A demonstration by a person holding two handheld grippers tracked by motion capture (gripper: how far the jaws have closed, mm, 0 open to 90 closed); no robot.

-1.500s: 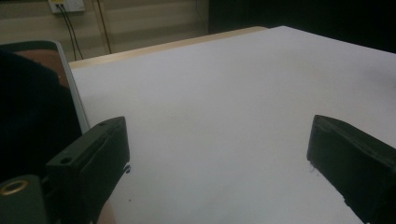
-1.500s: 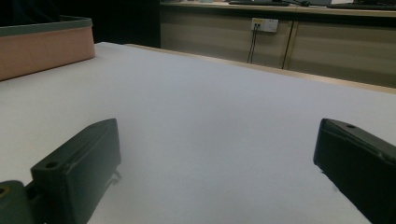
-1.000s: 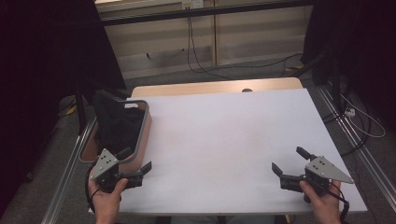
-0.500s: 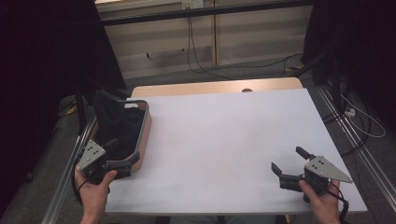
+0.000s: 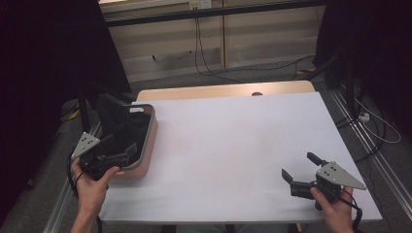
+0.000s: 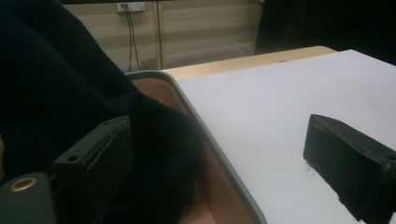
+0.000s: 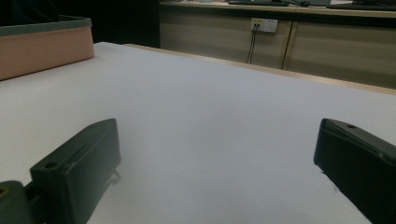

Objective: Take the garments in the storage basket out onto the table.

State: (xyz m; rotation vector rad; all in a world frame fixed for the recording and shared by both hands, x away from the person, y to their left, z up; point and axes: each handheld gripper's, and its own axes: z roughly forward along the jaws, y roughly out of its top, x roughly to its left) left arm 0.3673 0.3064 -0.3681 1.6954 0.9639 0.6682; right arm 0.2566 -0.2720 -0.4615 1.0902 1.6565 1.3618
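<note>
Your left gripper [image 5: 118, 154] sits at about eight o'clock on the table, right over the near rim of the pink basket [image 5: 148, 145], jaws spread wide: in the left gripper view one jaw lies against the dark cloth [image 6: 60, 93] inside while the other hangs over the white table [image 5: 233, 145]. That straddle looks meant to bring the jaws around a fold of the fabric, which is heaped in the basket and rises above its far wall at ten o'clock. Nothing is pinched yet. Your right gripper [image 5: 296, 175] rests near five o'clock, jaws parted and empty, well apart from the basket, probably parked until the cloth comes out.
</note>
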